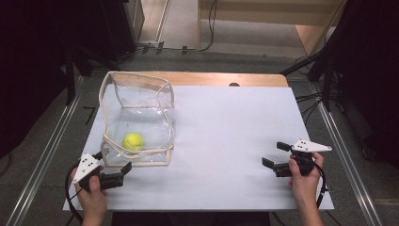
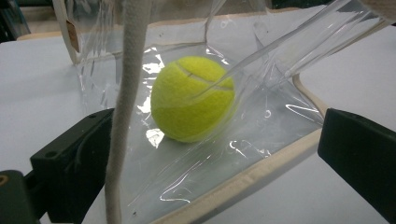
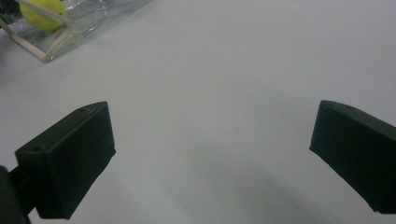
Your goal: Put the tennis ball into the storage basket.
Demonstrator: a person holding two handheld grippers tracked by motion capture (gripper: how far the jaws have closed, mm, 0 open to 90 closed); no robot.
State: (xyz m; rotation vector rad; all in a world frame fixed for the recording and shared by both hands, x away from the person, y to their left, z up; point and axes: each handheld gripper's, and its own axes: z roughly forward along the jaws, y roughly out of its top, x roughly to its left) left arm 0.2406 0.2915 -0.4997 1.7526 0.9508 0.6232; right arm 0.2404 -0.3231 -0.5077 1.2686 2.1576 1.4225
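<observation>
Near the desk's (image 1: 226,141) front-left corner, the clear bag (image 1: 136,117) looks light, floppy and slippery; its cloth-bound edge offers grip. The left hand-held gripper (image 1: 114,165) gapes wide around it; the tennis ball (image 1: 132,141) may roll.

Room: white sheet (image 1: 226,141) covering a wooden surface (image 1: 226,78); grey floor (image 1: 42,141) showing on both sides; black cables (image 1: 308,101) trailing at right; metal rails (image 1: 350,160) running alongside; dark equipment standing behind.
</observation>
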